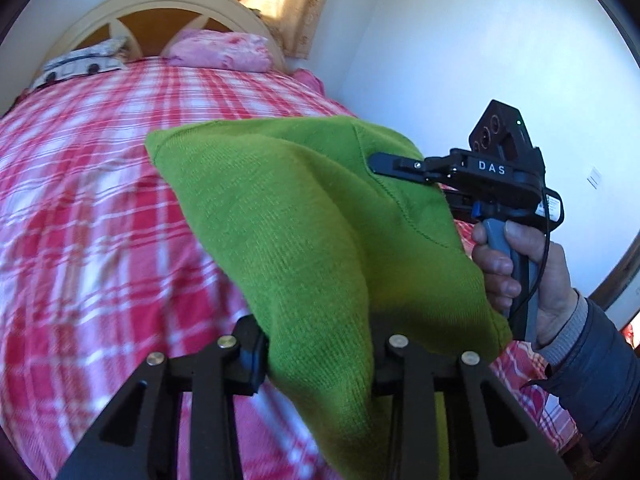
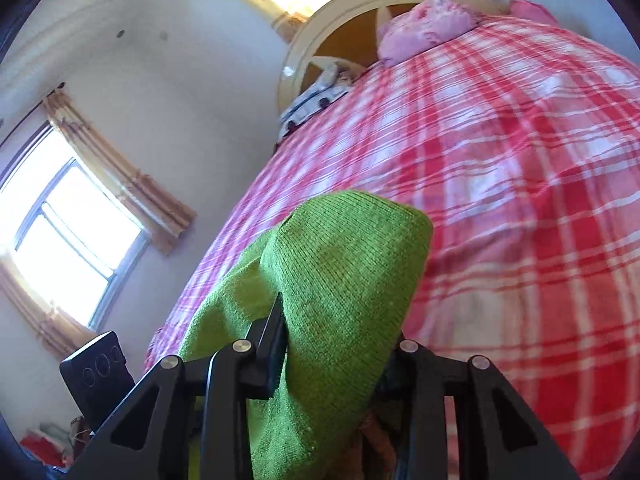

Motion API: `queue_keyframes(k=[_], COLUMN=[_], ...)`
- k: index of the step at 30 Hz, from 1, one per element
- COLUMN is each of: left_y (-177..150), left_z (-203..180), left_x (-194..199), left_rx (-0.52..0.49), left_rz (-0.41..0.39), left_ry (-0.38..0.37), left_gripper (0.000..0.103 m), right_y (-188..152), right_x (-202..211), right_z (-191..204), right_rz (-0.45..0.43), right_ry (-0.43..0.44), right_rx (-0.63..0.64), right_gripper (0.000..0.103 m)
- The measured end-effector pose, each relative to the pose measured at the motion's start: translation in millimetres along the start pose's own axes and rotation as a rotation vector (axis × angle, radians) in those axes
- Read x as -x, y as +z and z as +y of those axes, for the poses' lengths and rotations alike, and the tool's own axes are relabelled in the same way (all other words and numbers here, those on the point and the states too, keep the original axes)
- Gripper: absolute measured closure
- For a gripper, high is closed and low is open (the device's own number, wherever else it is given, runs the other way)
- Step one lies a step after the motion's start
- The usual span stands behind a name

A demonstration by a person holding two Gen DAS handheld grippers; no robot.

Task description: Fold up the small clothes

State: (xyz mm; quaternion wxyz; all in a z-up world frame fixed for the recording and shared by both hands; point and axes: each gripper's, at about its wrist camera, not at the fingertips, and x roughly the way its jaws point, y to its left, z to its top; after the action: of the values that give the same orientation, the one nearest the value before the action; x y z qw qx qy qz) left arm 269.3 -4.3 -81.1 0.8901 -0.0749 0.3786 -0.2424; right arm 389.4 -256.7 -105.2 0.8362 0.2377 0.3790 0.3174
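Green knit garment (image 1: pixel 304 216), one piece, hangs above the bed (image 1: pixel 100 184) between two grippers, left gripper (image 1: pixel 316 354) and right gripper (image 2: pixel 336 344), each with fingers clamped on it.

Green garment (image 1: pixel 304 216): ribbed knit, matt, slightly fuzzy. Beneath it, bedspread (image 1: pixel 100 184): woven plaid cotton, matt. Left gripper (image 1: pixel 316 354): matt black plastic, bright metal pins. Beyond the garment, headboard (image 1: pixel 160 0): cream-painted wood, satin.
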Motion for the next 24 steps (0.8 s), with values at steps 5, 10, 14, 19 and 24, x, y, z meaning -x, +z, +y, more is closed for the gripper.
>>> queue_keyframes(k=[5, 10, 14, 19, 24], left_y=[-26.5, -47.3, -57.2, -70.5, -80.9], left_z=[15.8, 36.2, 49.7, 69.7, 89.3], left_x=[39.7, 77.1, 101.1, 127.7, 143.9], left_rx=[0.039, 0.089, 0.103, 0.128, 0.152], left_rz=[-0.032, -0.065, -0.087, -0.106, -0.117], left_ry=[0.046, 0.099, 0.149, 0.202, 0.239], left_gripper=[0.067, 0.067, 0.067, 0.067, 0.067], right_y=[-14.8, -30.2, -40.7, -54.9, -64.2], right_x=[-31.5, -65.5, -92.6, -127.7, -157.0], right_z=[39.3, 80.6, 109.7, 147.6, 173.4], right_rz=[0.051, 0.103, 0.142, 0.189, 0.224], right_ry=[0.077, 0.146, 0.190, 0.237, 0.267], right_rx=[0.031, 0.067, 0.087, 0.113, 0.126], right_gripper=[0.069, 0.070, 0.070, 0.070, 0.070])
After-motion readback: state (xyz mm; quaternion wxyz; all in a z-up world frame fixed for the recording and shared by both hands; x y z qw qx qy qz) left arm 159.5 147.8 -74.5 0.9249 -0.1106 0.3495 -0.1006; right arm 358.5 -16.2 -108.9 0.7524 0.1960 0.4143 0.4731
